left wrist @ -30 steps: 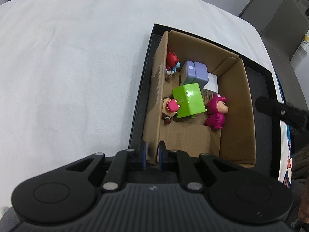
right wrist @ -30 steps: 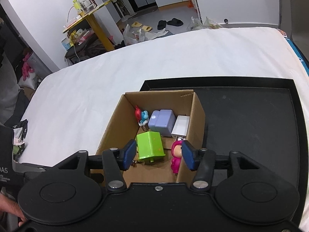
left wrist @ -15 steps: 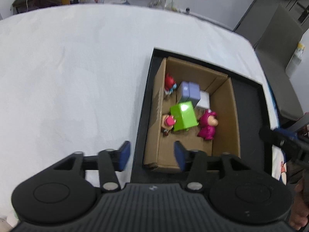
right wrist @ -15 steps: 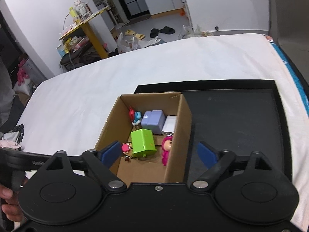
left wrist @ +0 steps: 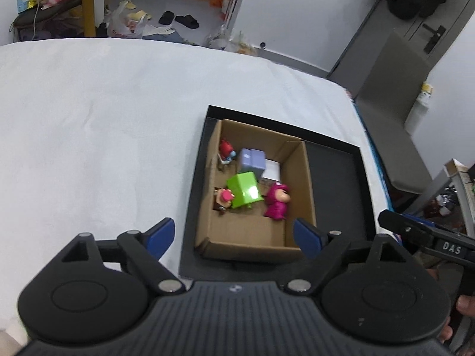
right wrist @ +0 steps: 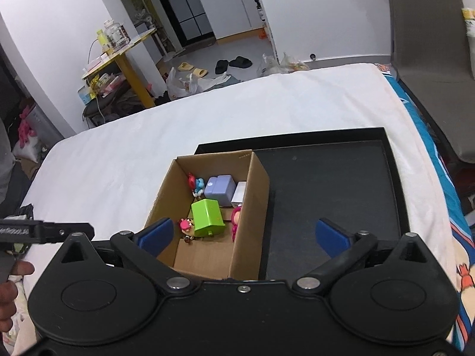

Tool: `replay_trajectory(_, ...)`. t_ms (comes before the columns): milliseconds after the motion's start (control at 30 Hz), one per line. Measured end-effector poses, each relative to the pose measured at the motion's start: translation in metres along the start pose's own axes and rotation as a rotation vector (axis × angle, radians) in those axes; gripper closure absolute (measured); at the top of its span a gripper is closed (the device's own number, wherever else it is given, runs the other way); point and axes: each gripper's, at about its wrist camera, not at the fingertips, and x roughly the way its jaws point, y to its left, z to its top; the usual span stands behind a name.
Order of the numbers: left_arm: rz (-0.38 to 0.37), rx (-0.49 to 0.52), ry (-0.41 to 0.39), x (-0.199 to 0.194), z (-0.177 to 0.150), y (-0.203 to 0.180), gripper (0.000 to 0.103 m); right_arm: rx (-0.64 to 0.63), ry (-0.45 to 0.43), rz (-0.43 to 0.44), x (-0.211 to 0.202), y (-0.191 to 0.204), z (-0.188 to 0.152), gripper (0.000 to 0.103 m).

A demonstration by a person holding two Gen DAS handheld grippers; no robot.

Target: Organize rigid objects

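Left gripper: jaws stand wide apart, having just been opening, nothing clamped; seen past them, the near wall of the cardboard box lies in the gap, untouched. Right gripper: jaws likewise wide apart, having just been opening, nothing clamped; they straddle the near right corner of the box from above, without contact. Box contents, all resting on the box floor: green cube-shaped toy at centre; small figure with a pink cap just beside it on the left wall side; magenta figurine just beside it on the right; lavender block behind the cube; white block touching the lavender one on its right; red-and-blue figurine in the far left corner. From the right wrist view the same set reads: green cube, magenta figurine against the right wall, lavender block. The box stands in the left end of a black tray; the rest of the tray floor is bare. Tray sits on a white sheet over a bed. A hand shows at the left edge of the right wrist view, on the other gripper's handle.
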Motion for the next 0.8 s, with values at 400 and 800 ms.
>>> replay_trajectory(400,0.02,0.072,-0.087,-0.036,-0.022,-0.014,0.016,0.027,-0.007,-0.025,-0.032,-0.01,-0.015,0.0)
replay_trajectory(800,0.036,0.106,-0.12,-0.067,-0.044,-0.026,0.009,0.033,-0.046,-0.062,-0.067,-0.011,-0.026,0.0)
